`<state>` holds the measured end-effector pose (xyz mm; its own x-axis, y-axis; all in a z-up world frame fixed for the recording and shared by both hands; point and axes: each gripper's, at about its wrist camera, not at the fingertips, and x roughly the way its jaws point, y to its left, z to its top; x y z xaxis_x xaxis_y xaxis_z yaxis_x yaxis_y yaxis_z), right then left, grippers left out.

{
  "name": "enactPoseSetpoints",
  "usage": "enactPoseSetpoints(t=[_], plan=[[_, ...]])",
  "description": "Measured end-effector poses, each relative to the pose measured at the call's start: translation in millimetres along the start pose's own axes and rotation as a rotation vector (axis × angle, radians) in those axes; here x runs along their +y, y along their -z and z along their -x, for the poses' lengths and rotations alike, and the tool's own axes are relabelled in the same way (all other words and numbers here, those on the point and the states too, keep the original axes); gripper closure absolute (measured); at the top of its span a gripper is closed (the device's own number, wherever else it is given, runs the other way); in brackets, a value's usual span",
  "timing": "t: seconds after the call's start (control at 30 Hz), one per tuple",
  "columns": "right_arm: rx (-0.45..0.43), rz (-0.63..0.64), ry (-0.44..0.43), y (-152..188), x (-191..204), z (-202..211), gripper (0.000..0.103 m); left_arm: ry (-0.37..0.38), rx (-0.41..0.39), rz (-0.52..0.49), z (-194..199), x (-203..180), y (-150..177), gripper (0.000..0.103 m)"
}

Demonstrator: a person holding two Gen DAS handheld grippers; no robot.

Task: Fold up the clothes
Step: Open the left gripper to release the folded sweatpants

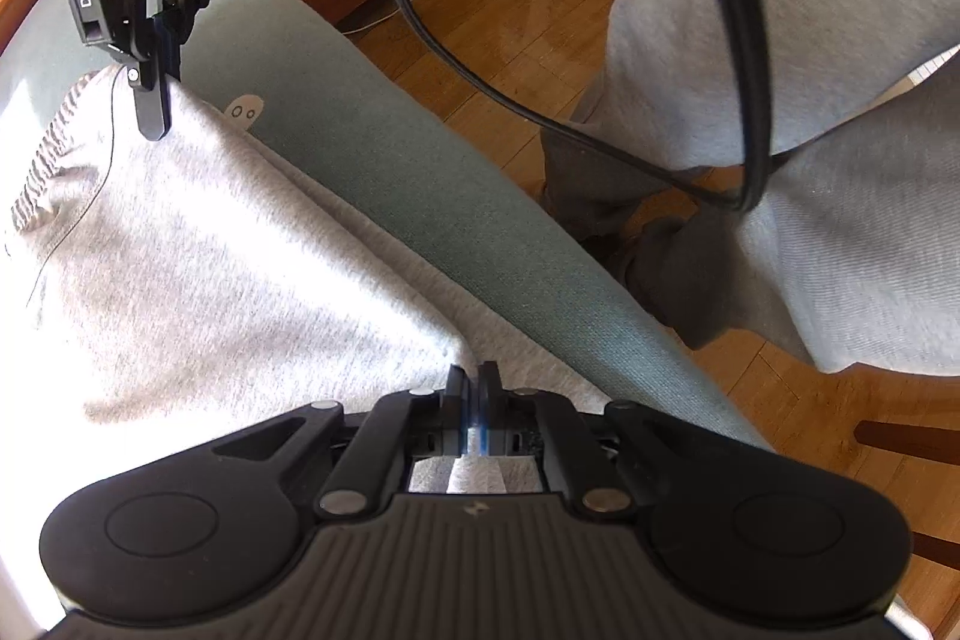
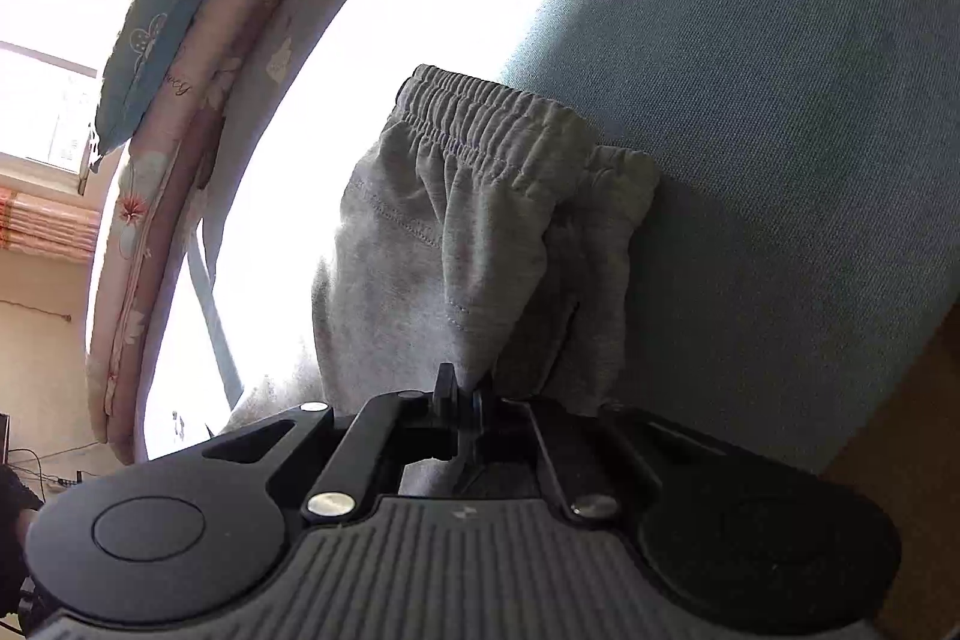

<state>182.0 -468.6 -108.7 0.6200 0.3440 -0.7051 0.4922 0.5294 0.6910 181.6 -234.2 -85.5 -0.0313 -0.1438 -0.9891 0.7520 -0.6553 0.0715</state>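
**Q:** What do your tools have?

**A:** Left gripper (image 1: 474, 388): fingers together, pinching the near edge of the grey sweatpants (image 1: 198, 244); cloth shows between the pads. Right gripper (image 2: 465, 391): fingers likewise closed on a bunch of the same fabric. From the left wrist view I see the right one ahead and to the left, tip down at the garment's edge near the waistband (image 2: 486, 112).

**Q:** Where do the pants lie?

**A:** Just beyond both tools, on the blue-green bed sheet (image 1: 420, 196). Ahead of the right gripper the elastic waistband is doubled, one layer over another, so the pants appear folded lengthwise, leg on leg. Beyond, strong sunlight washes out the sheet.

**Q:** How far along?

**A:** My judgement: one lengthwise fold is in, and I'm holding one long edge at two points. No compact bundle shows, so a crosswise fold looks left. The leg ends are out of view.
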Motion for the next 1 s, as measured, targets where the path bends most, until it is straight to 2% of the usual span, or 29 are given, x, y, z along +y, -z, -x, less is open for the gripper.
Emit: enactPoseSetpoints(t=[0.13,0.27,0.37,0.4,0.43,0.5,0.53,0.7,0.8,0.87,0.93,1.0], plan=[[0.021,0.039,0.047,1,-1,-8,0.097,0.0,0.044,0.005,-29,2,-9,0.102],[0.041,0.078,0.094,2,-1,-16,0.097,0.016,0.039,0.028,-31,6,-11,0.101],[0.054,0.069,0.11,1,-1,-17,0.094,0.013,0.046,0.068,-26,8,-9,0.091],[0.059,0.06,0.116,-1,0,-14,0.084,0.01,0.051,0.086,-24,10,-8,0.085],[0.048,0.058,0.116,-4,2,-8,0.082,-0.004,0.063,0.126,-20,13,-6,0.073],[0.025,0.055,0.115,-10,6,5,0.082,-0.01,0.066,0.198,-9,18,0,0.059],[0.009,0.051,0.117,-15,8,12,0.082,-0.004,0.065,0.239,-3,21,4,0.056],[-0.118,0.097,0.14,-44,17,39,0.083,0.051,0.101,0.437,26,35,33,0.052],[-0.123,0.146,0.117,-54,27,32,0.083,0.028,0.091,0.512,29,48,39,0.045],[-0.089,0.196,0.103,-54,30,21,0.083,-0.001,0.061,0.558,22,55,40,0.044],[-0.061,0.281,0.17,-45,26,13,0.083,-0.024,0.029,0.581,11,64,31,0.044],[-0.044,0.375,0.256,-43,29,-2,0.092,-0.054,-0.021,0.591,0,74,17,0.044]])
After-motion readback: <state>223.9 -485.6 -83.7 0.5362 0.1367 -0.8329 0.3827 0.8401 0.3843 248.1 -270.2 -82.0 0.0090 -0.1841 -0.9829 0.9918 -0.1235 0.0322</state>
